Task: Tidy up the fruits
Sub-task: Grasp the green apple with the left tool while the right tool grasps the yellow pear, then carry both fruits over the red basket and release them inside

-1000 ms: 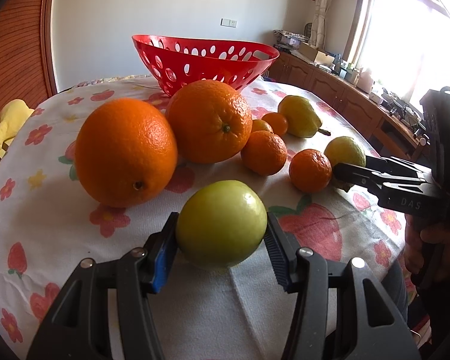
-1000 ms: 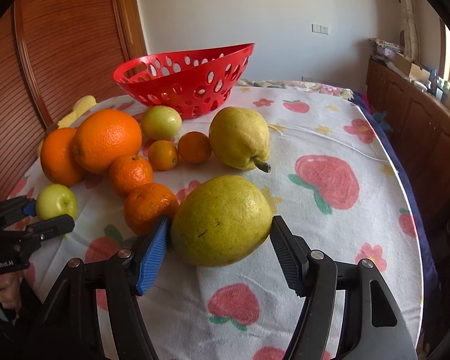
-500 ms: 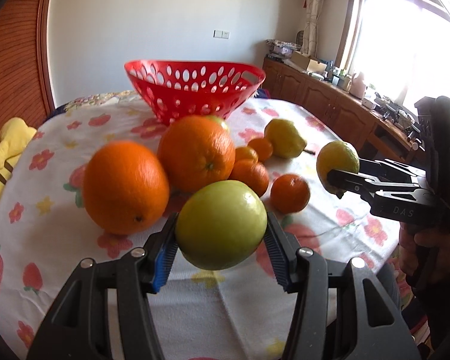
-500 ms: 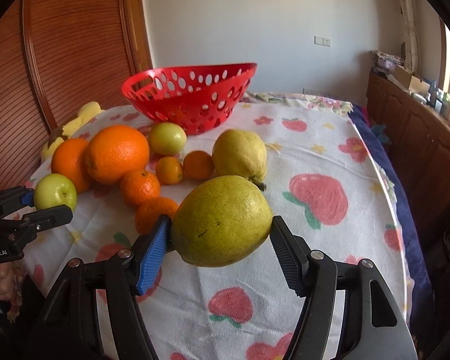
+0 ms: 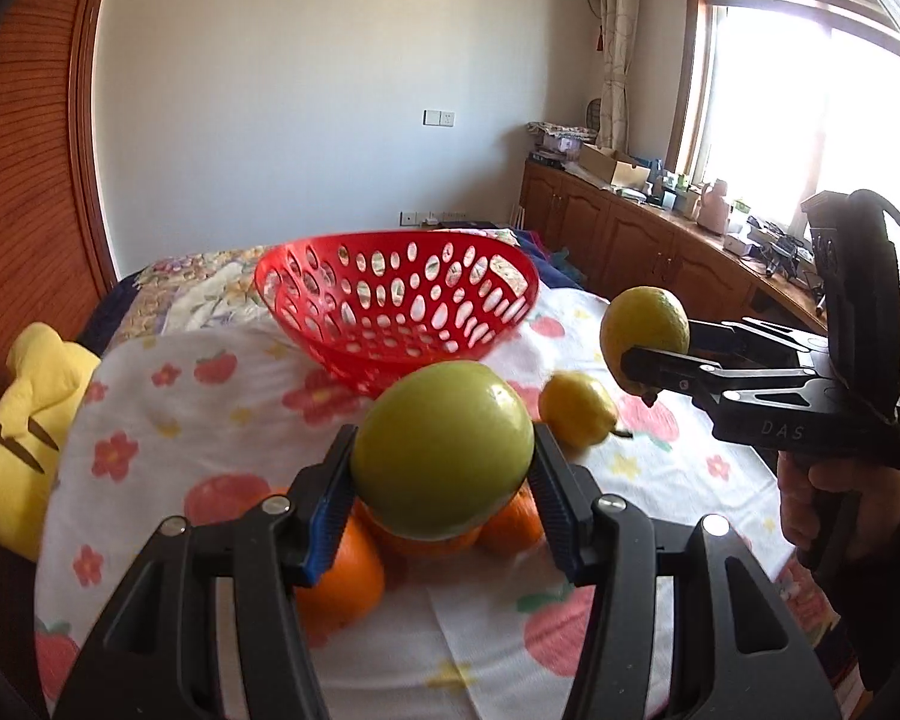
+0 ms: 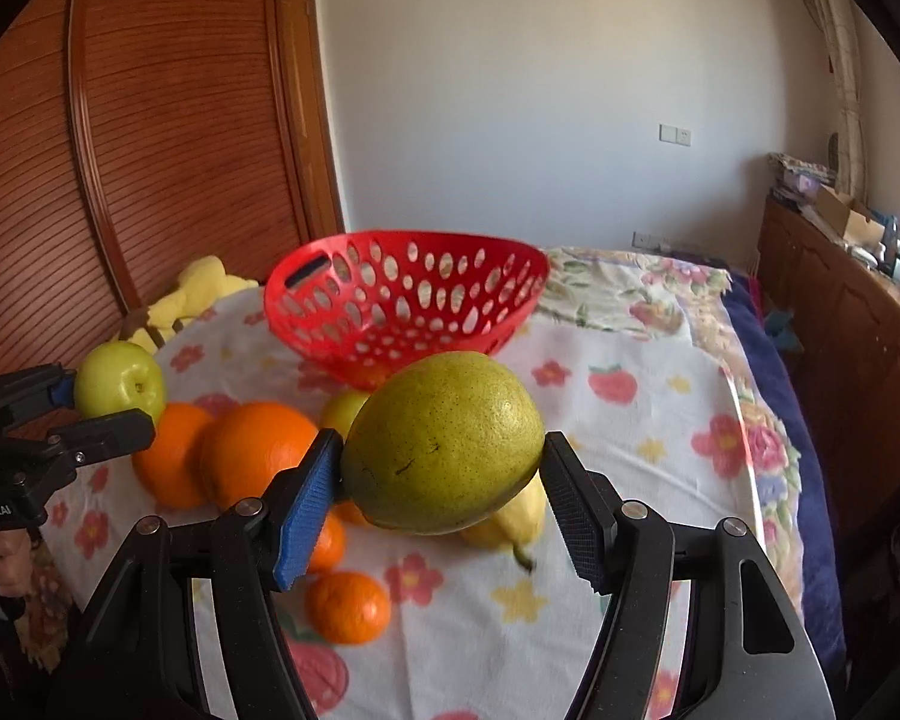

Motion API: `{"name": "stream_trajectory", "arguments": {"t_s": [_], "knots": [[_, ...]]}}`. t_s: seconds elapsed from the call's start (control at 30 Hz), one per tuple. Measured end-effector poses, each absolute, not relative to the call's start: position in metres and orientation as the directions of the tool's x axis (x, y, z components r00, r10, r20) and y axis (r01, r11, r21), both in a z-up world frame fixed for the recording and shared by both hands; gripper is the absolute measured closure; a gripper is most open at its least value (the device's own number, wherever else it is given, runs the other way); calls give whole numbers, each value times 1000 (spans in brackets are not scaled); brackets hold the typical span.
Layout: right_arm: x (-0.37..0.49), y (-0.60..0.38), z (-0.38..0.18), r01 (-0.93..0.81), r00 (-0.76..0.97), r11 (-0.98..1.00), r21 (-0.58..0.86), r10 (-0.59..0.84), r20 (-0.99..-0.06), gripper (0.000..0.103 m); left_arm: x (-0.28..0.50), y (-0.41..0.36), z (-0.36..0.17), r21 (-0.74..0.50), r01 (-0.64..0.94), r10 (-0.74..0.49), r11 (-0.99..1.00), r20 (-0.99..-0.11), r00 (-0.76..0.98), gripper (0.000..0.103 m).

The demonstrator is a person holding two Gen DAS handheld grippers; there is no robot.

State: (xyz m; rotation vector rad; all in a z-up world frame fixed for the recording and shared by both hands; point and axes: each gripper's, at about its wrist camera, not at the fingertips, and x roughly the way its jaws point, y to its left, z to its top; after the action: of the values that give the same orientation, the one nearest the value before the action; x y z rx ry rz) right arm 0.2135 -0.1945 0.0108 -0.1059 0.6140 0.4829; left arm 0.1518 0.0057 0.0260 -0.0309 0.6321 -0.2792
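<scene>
My left gripper (image 5: 444,480) was clamped on the green apple (image 5: 443,449), held in the air above the oranges (image 6: 258,450) on the table. My right gripper (image 6: 444,501) was clamped on the big pear (image 6: 444,450), also lifted off the cloth. The red basket (image 5: 354,324) sat ahead of both, apparently empty, as far as the holes let me see.

Risks, as I judged them:
- Apple is round and smooth, gripped only at its sides; a jolt or a loose squeeze could let it roll out onto the oranges below.
- Pear looked heavy and wide for the jaws, and it was gripped across the fat part, so it could twist or slip, landing on the second pear (image 6: 519,516) or the tangerine (image 6: 348,606) under it.
- Both grippers were aiming at one basket; going in together could knock the fingers or fruit against each other or catch the rim and tip the light plastic basket.
- A drop from height could bounce fruit back out, or bruise it.

Pose: left hand low and near the table's left side, fingers pointing roughly level toward the basket. Right hand (image 5: 834,504) gripped the handle from below at the right, fingers about level, pointing in toward the basket, pear near rim height.
</scene>
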Motion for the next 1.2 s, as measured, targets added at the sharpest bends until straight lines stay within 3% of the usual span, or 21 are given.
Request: {"name": "stream_trajectory", "arguments": {"t_s": [0.27,0.63,0.87,1.2], "knots": [[275,-167,23,-529,675,848,38,448,-587,34,200,18,36,-87,235,-241,968,-579,779,50],[347,-122,-1,-584,584,812,17,435,-685,34,261,26,27,-78,233,-231,969,-608,759,50],[364,-107,-21,-610,542,792,-30,389,-745,34,286,24,16,-70,239,-229,968,-630,742,50],[368,-101,-27,-610,544,789,-64,360,-758,33,298,19,12,-56,242,-220,969,-647,730,50]]}}
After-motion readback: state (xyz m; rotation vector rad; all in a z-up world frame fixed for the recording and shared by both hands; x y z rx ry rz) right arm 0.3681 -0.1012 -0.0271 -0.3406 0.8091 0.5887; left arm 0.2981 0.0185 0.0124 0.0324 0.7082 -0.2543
